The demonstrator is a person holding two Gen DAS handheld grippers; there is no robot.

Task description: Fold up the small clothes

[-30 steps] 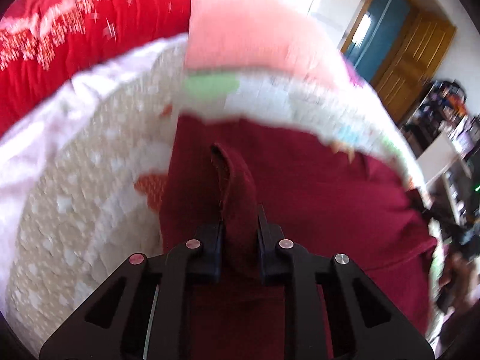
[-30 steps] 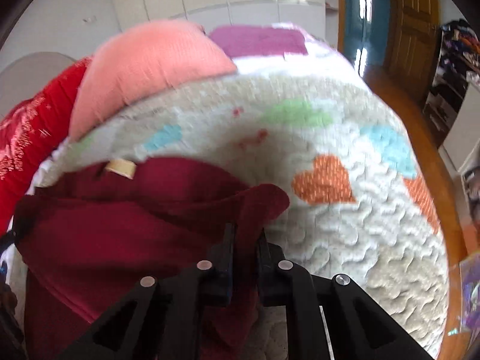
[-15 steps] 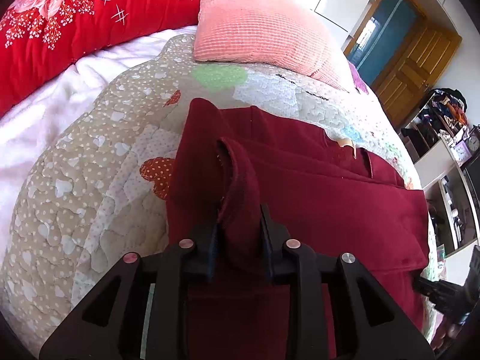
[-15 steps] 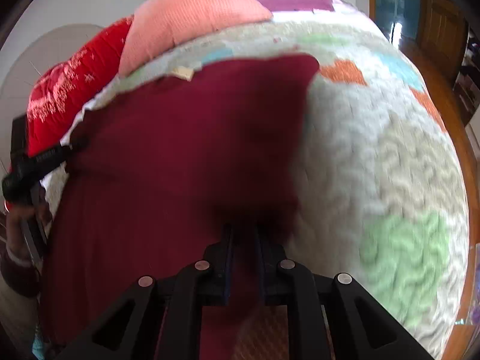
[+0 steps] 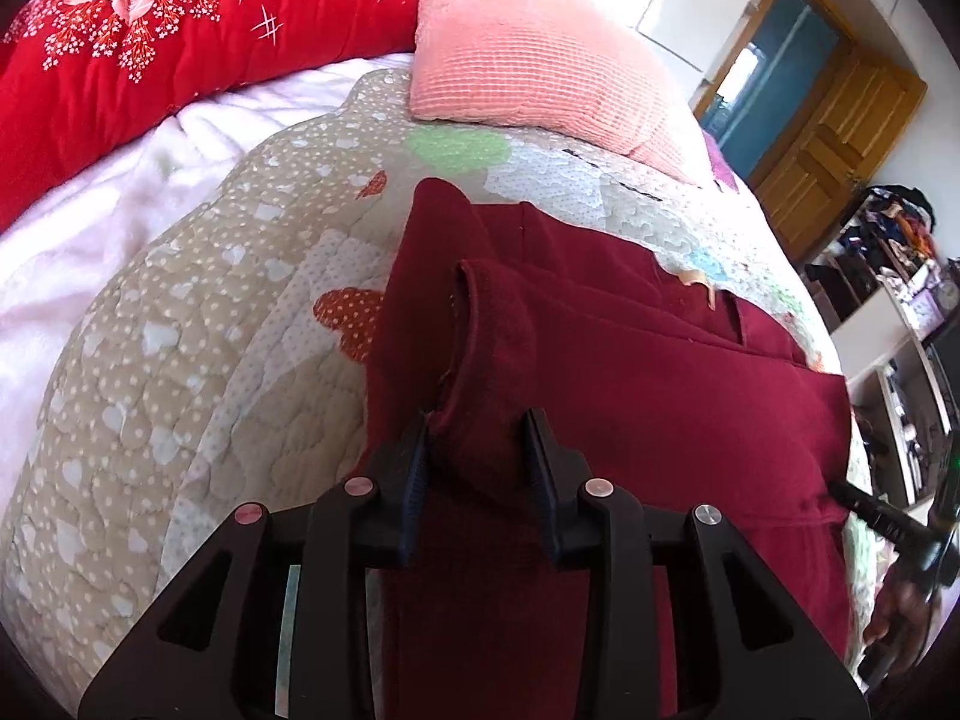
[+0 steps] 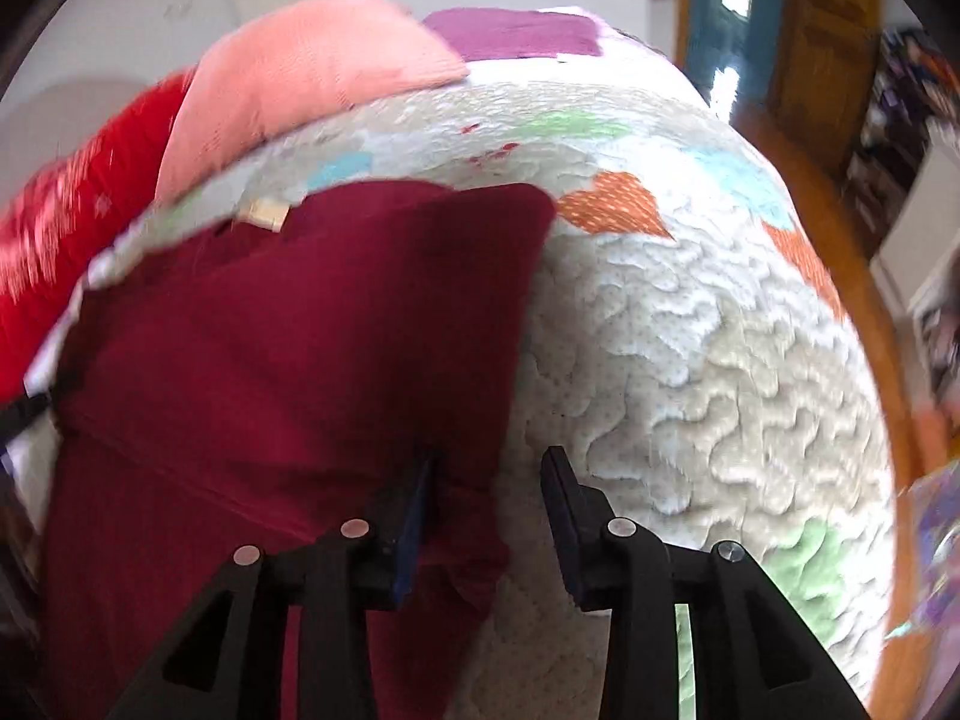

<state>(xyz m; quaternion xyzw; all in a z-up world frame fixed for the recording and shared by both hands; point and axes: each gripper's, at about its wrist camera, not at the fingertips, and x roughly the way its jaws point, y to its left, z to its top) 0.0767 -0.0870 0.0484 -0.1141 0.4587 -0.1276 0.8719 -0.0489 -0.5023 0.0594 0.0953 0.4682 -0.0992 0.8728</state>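
Note:
A dark red garment (image 5: 630,396) lies folded over on the quilted bed (image 5: 180,360). My left gripper (image 5: 477,462) is shut on a raised fold of its left edge, which stands up between the fingers. In the right wrist view the same garment (image 6: 288,348) covers the left half of the quilt (image 6: 690,330), with a tan label (image 6: 264,215) at its far edge. My right gripper (image 6: 489,498) is open; the cloth's right edge lies loose against the left finger (image 6: 414,510). The right gripper also shows at the left wrist view's right edge (image 5: 888,525).
A pink pillow (image 5: 528,54) and a red floral duvet (image 5: 150,42) lie at the head of the bed. A white fleece blanket (image 5: 90,228) lies at the left. A wooden door (image 5: 834,138) and cluttered shelves (image 5: 900,312) stand beyond the bed's right side.
My right gripper has opened and let go of the garment's edge, which now lies flat on the folded cloth. My left gripper has held its fold throughout.

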